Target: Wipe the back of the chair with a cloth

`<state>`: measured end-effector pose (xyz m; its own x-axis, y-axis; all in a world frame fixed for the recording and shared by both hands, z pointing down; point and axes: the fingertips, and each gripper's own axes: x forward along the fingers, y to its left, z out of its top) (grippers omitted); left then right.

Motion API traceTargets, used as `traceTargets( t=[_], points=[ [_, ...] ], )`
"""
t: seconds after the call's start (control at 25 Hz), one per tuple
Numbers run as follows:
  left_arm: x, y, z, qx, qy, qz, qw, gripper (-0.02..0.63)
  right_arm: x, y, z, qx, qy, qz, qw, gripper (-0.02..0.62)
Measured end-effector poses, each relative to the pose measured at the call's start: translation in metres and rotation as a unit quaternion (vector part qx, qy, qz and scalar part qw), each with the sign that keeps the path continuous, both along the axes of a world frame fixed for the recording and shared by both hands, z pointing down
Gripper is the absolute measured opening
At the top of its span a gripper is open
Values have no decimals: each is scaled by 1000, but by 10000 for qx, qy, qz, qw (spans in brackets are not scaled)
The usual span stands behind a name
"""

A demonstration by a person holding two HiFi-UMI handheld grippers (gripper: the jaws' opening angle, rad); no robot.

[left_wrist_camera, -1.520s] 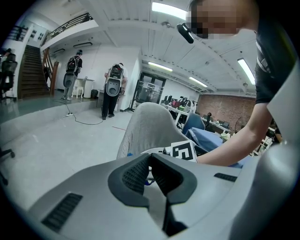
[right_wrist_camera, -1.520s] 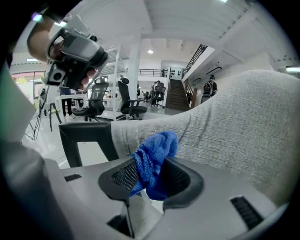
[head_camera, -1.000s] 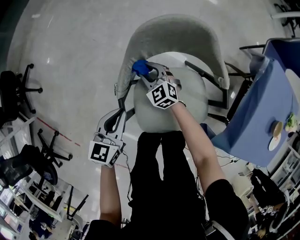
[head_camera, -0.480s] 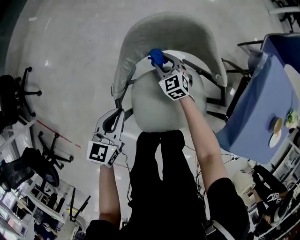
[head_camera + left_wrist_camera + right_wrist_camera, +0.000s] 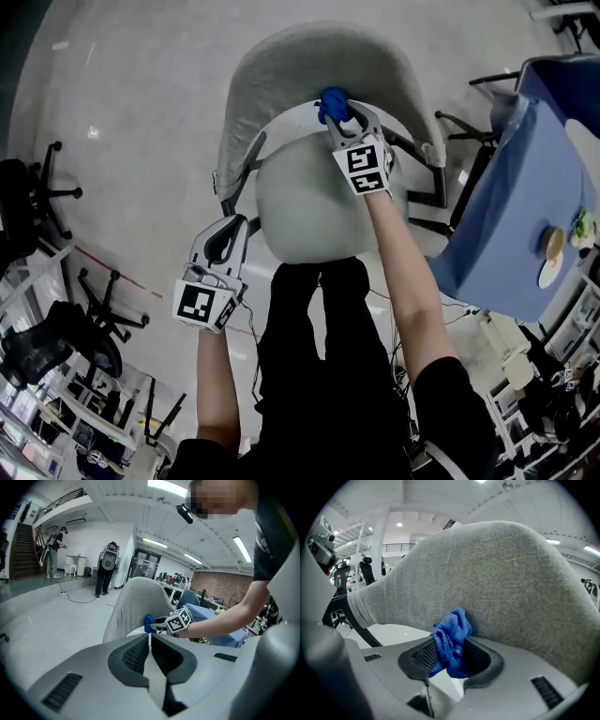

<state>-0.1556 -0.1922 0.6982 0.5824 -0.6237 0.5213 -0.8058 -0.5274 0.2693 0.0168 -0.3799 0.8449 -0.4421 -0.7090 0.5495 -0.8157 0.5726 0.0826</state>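
A grey fabric chair back (image 5: 328, 66) curves round a white seat (image 5: 305, 211). My right gripper (image 5: 339, 120) is shut on a bunched blue cloth (image 5: 332, 101) and presses it against the inner face of the chair back (image 5: 497, 573), a little right of its middle. In the right gripper view the blue cloth (image 5: 451, 639) bulges out between the jaws and touches the fabric. My left gripper (image 5: 225, 239) hangs off the seat's near left side, jaws together with nothing in them. From the left gripper view the chair back (image 5: 136, 604) and the cloth (image 5: 148, 623) show ahead.
A blue-covered table (image 5: 525, 216) with small dishes stands close on the right. The chair's dark armrests (image 5: 417, 155) flank the seat. Black office chairs (image 5: 37, 183) stand at the left. Two people (image 5: 107, 566) stand far off across the open floor.
My right gripper has slid the blue cloth rightward along the chair back, from its left part toward the middle. The left gripper has stayed put.
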Motion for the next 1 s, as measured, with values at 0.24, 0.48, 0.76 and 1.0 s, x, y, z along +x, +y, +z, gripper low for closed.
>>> traceTargets(
  t=[0.24, 0.48, 0.76, 1.0],
  points=[
    [16, -1, -1, 8, 26, 99, 9999, 35, 33, 3, -4, -53, -144, 496, 9987, 170],
    [37, 5, -1, -33, 83, 223, 9997, 35, 73, 10, -6, -86, -265, 1133, 9932, 172],
    [51, 17, -2, -180, 128, 323, 9992, 35, 120, 28, -3, -196, -327, 1932, 9804, 172],
    [51, 21, -7, -264, 125, 368, 9989, 35, 141, 43, -7, -314, -495, 2511, 9662, 172]
  ],
)
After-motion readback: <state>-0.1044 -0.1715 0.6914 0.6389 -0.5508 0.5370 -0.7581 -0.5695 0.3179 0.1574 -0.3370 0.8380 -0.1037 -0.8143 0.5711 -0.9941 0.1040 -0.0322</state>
